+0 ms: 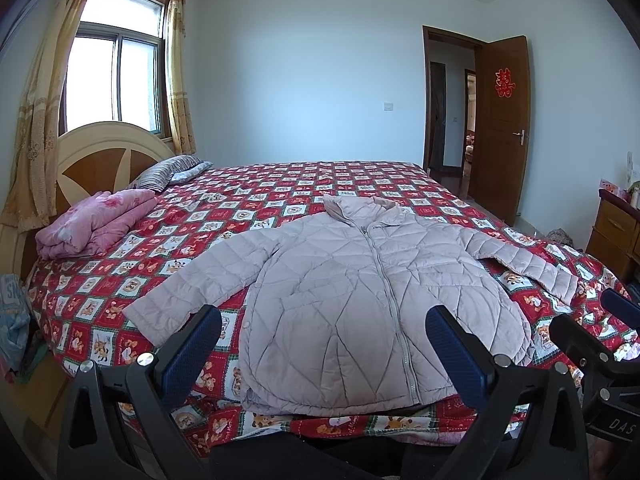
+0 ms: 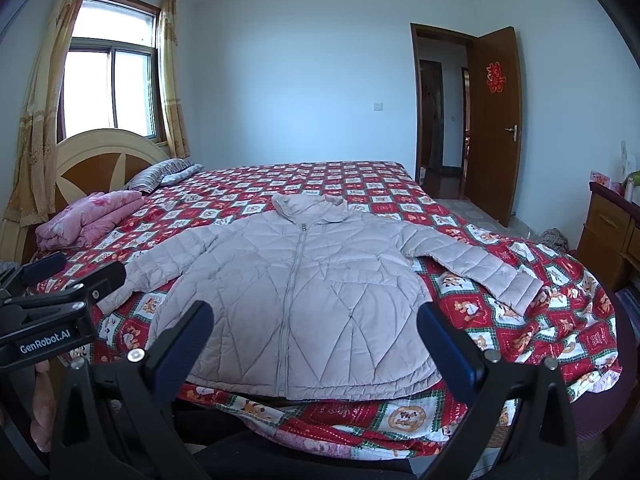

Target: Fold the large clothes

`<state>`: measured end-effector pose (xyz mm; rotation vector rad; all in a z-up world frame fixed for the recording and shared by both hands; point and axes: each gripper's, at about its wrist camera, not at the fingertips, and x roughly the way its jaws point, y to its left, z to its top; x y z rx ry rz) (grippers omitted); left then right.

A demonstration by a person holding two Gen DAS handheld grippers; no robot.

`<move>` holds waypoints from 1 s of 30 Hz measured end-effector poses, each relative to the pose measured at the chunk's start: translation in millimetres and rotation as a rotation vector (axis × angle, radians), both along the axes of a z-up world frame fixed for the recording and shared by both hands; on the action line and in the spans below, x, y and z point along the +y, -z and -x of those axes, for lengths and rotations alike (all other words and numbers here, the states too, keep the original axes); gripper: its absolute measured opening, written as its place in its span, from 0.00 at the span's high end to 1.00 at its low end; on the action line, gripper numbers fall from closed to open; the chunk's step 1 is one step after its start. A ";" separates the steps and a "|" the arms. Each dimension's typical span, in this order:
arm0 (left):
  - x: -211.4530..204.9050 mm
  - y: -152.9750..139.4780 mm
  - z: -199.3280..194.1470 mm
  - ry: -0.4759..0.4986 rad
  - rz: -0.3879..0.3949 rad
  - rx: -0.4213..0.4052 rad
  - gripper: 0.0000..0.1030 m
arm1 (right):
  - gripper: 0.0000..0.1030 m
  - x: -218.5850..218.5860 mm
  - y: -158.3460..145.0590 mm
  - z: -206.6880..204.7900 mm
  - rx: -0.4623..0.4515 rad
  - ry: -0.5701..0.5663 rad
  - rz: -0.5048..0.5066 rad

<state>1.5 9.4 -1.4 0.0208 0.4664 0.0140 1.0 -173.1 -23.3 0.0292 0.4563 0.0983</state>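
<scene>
Jacket (image 1: 360, 280) flat, zipped, sleeves spread on bed (image 1: 280, 184). Left tongs (image 1: 324, 344), right tongs (image 2: 316, 340) both released, hovering near hem. Advice: pinch sleeve cuffs first, fold inward symmetrically.

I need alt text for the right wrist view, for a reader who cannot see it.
A pale pink quilted jacket lies flat, zipped, with sleeves spread, on a bed with a red patterned cover. The open right tool frames its hem; the left tool shows at the left edge.
</scene>
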 end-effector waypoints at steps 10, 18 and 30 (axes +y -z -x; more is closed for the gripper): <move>-3.3 0.7 -1.0 0.004 -0.002 0.007 0.01 | 0.00 2.4 1.7 -1.5 0.009 -0.007 -0.005; -5.9 2.3 -2.4 0.009 -0.008 0.010 0.01 | 0.00 2.0 2.2 -1.6 0.013 -0.013 -0.018; -4.1 40.3 -61.5 -0.004 -0.132 0.026 0.01 | 0.00 -69.4 66.0 -89.0 0.161 0.125 -0.084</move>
